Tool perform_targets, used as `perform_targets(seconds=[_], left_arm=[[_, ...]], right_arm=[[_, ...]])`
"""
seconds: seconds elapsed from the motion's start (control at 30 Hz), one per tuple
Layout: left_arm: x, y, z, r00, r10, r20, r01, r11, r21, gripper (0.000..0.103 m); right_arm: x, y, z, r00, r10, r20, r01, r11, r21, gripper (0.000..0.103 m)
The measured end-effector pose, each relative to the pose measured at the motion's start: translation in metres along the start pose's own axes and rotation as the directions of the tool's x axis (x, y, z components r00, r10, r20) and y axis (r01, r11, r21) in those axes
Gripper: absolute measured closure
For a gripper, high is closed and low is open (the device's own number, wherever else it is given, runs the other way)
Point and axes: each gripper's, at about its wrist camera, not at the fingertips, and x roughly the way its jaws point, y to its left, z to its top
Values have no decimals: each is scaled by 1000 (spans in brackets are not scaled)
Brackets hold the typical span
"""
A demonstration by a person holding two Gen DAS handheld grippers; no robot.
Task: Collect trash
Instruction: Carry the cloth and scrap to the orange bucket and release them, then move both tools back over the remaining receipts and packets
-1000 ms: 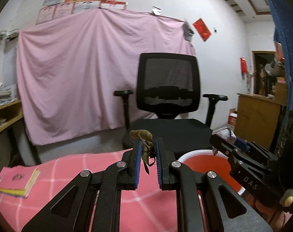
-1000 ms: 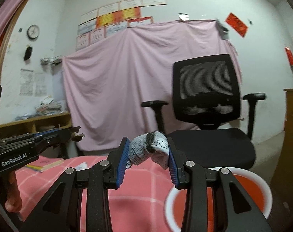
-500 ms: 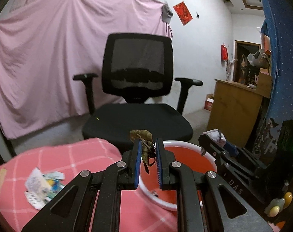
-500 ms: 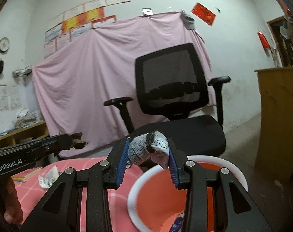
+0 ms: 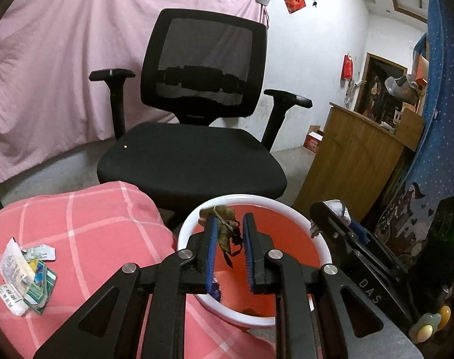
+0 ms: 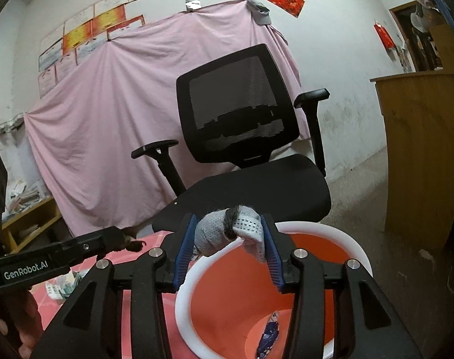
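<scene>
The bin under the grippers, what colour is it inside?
The bin is orange-red inside, with a white rim; the right wrist view shows it best.

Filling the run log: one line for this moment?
left claw: opening, dried leaf | right claw: opening, mesh wad | both above bin

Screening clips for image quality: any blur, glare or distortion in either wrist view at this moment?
Left wrist view: sharp, dim warm indoor light, heavy fisheye bending with dark corners; the dried leaf over the red bin is clear. Right wrist view: same curvature, no glare; the grey mesh wad is crisp.
</scene>
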Motion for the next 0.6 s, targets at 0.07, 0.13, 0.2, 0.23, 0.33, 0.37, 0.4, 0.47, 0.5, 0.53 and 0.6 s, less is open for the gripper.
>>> perform_targets(seconds=[0.07, 0.13, 0.2, 0.23, 0.33, 0.37, 0.4, 0.47, 0.5, 0.53, 0.6], left_arm=[[3, 1, -1, 1000, 8, -5, -8, 1000, -8, 82], [4, 4, -1, 1000, 11, -5, -11, 1000, -25, 76], [3, 6, -1, 1000, 8, -1, -8, 999, -41, 73], [4, 8, -1, 1000, 9, -1, -9, 999, -48, 72], [3, 13, -1, 1000, 16, 2, -16, 998, -64, 71], [2, 14, -2, 1000, 20, 3, -20, 997, -69, 71], [0, 17, -2, 1000, 23, 8, -23, 997, -78, 70], [-3, 21, -3, 999, 32, 16, -30, 995, -91, 70], [-6, 23, -4, 999, 38, 22, -35, 995, -98, 69], [-8, 25, -4, 999, 44, 29, -41, 994, -103, 68], [-14, 29, -6, 997, 57, 44, -52, 992, -112, 65]], right_arm=[[1, 0, -1, 1000, -9, -8, 9, 1000, -1, 59], [3, -1, 0, 1000, -16, -12, 16, 1000, 1, 58], [4, -2, -1, 1000, -22, -18, 22, 1000, 5, 57], [5, -2, -1, 999, -25, -20, 25, 1000, 6, 57], [7, -2, -1, 999, -32, -29, 32, 999, 8, 56], [8, -2, -1, 999, -33, -31, 33, 999, 7, 56], [8, -1, -1, 999, -34, -32, 34, 999, 6, 55], [9, 0, -1, 999, -34, -33, 34, 999, 4, 51], [9, 1, -1, 999, -34, -32, 34, 999, 2, 47], [9, 2, -1, 999, -33, -30, 33, 999, 1, 45], [9, 3, 0, 999, -30, -28, 30, 1000, -2, 41]])
